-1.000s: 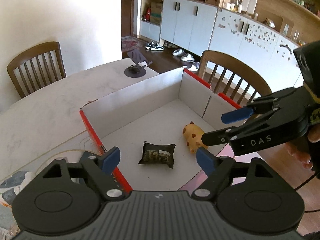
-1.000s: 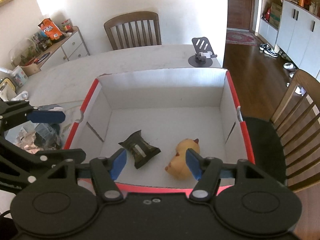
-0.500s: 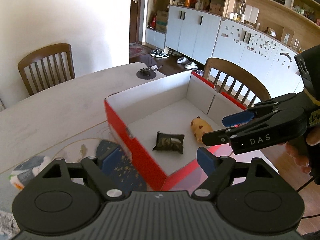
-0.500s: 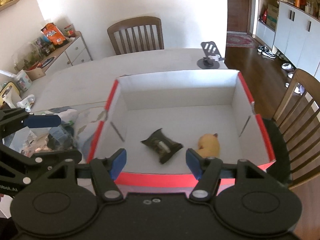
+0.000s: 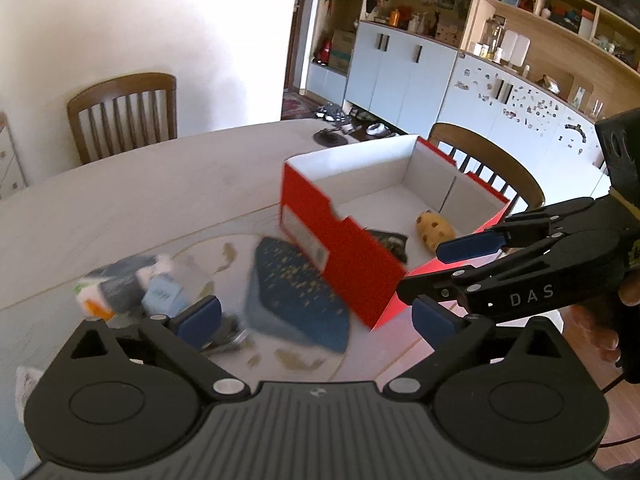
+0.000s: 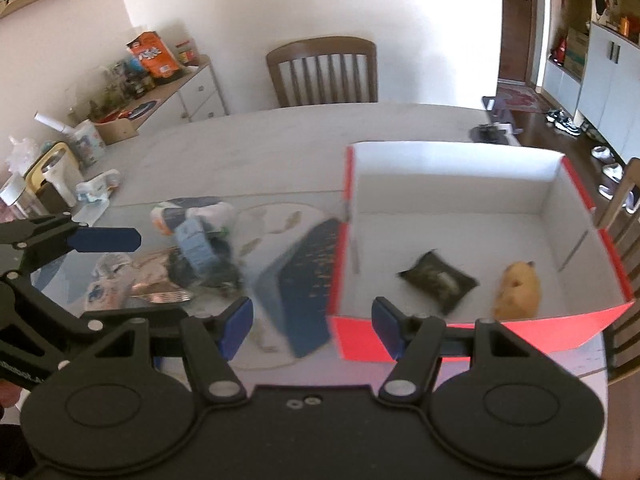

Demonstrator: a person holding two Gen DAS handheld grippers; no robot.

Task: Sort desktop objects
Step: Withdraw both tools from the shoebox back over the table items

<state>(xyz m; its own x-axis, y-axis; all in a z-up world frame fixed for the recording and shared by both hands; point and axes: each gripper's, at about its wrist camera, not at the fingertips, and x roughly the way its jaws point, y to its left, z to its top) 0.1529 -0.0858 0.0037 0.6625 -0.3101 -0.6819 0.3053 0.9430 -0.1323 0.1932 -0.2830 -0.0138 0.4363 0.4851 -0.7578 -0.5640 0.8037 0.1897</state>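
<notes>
A pale worktop (image 6: pixel 280 136) with wooden chairs around it carries a red box (image 6: pixel 452 336), and inside the box lie a dark packet (image 6: pixel 438 282) and a yellow toy (image 6: pixel 518 290). Just beside its left wall sits a blue case (image 6: pixel 300 280), then a blurred pile (image 6: pixel 192 248). Your left gripper (image 5: pixel 316 318) and right gripper (image 6: pixel 312 322) both hang spread wide, fingers empty.

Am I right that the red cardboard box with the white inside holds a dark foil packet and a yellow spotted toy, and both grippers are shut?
Not quite: both grippers are open. The right wrist view shows the right gripper spread, the left gripper too. The red cardboard box with the white inside does hold the dark foil packet and yellow spotted toy.
</notes>
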